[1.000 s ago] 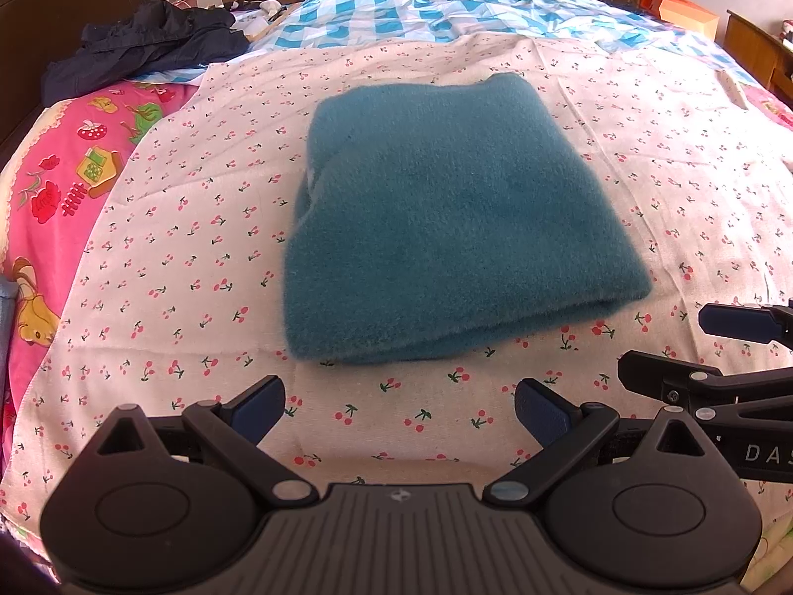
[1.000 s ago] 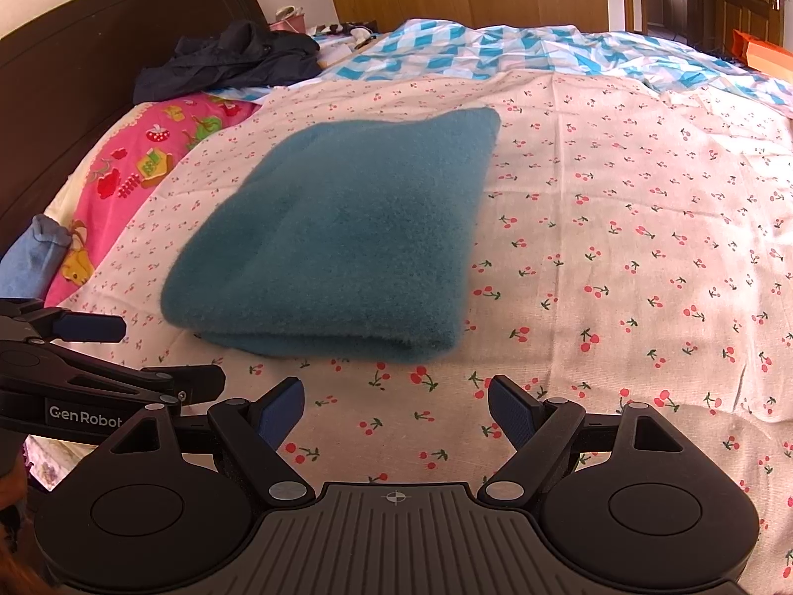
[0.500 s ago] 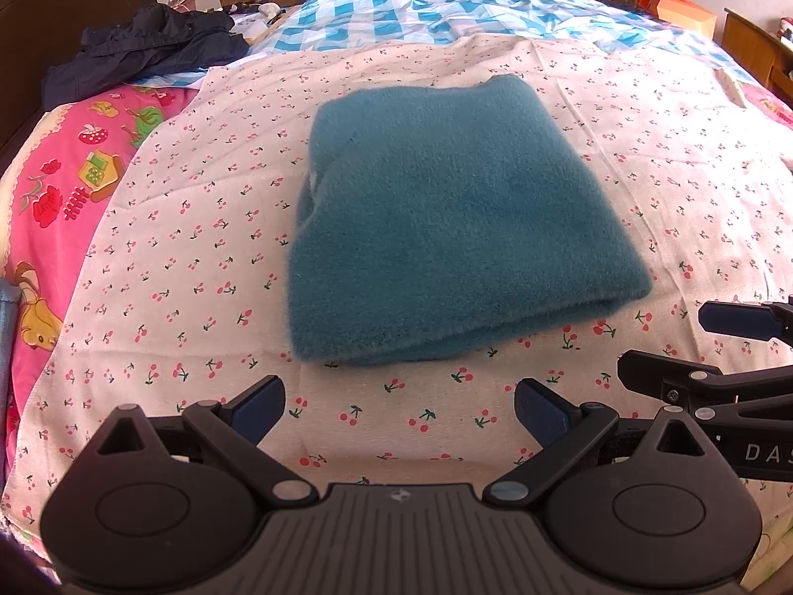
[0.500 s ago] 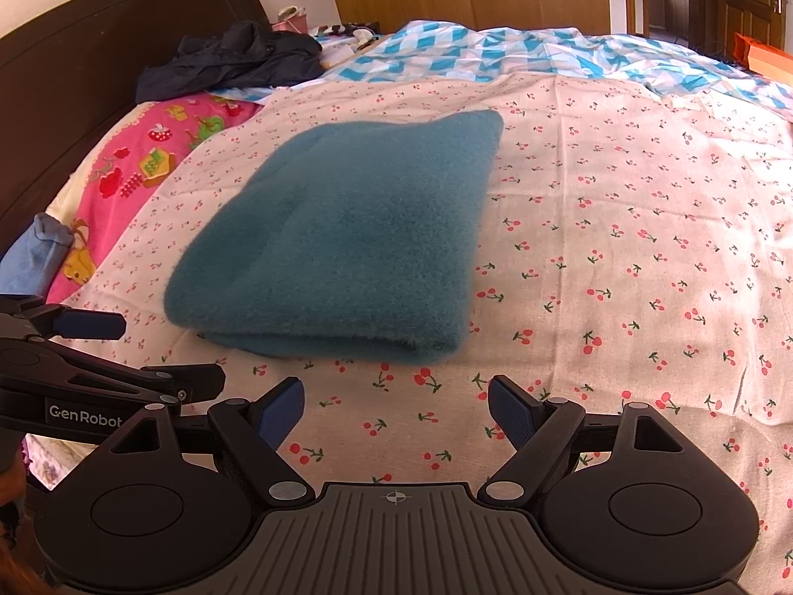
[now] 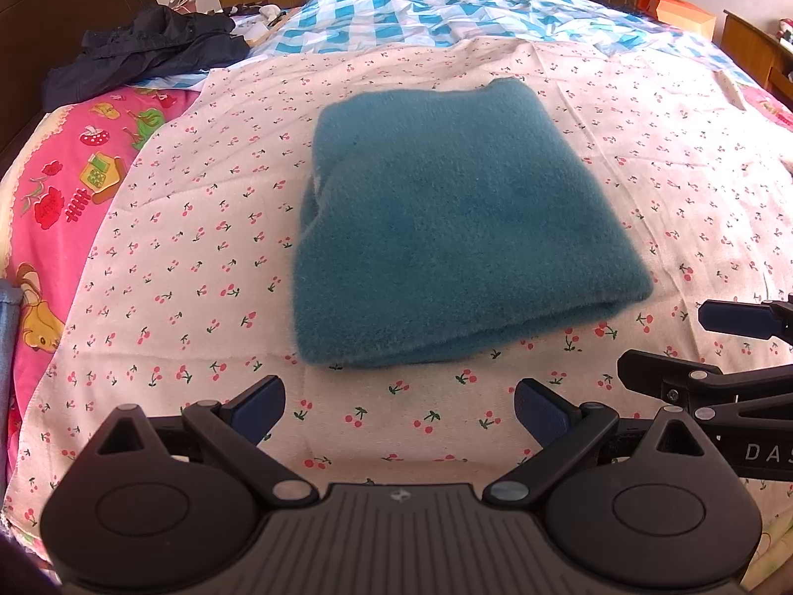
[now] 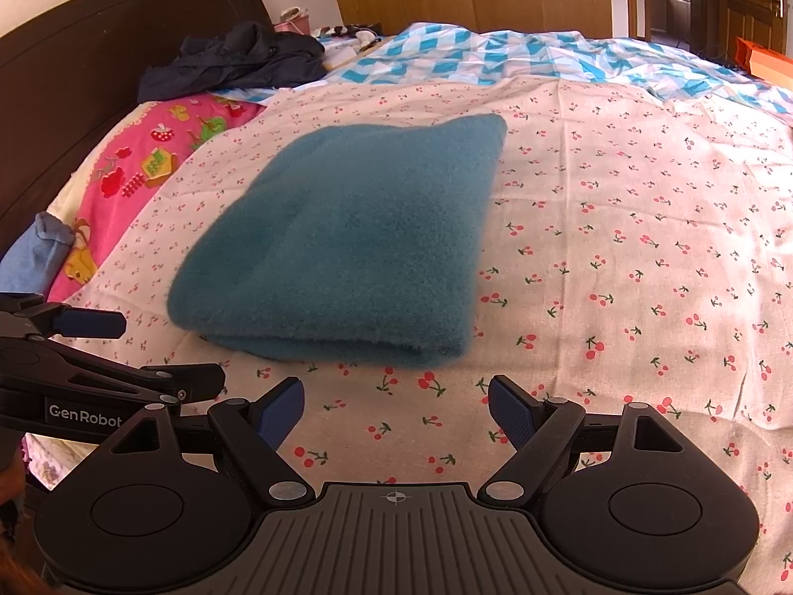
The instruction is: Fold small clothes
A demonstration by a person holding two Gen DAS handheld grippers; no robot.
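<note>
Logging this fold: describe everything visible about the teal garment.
The teal garment is fuzzy, fleece-like cloth, folded into a thick, roughly rectangular stack; layered edges show along its near side and a pale sliver on its left side. It lies flat on the cherry-print sheet. Nothing else touches it: both grippers, left and right, hover open short of it.

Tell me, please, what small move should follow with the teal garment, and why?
Probably withdraw both claws: the teal garment already lies folded flat on the cherry-print sheet, and the left claw and right claw stand open and empty short of it.
</note>
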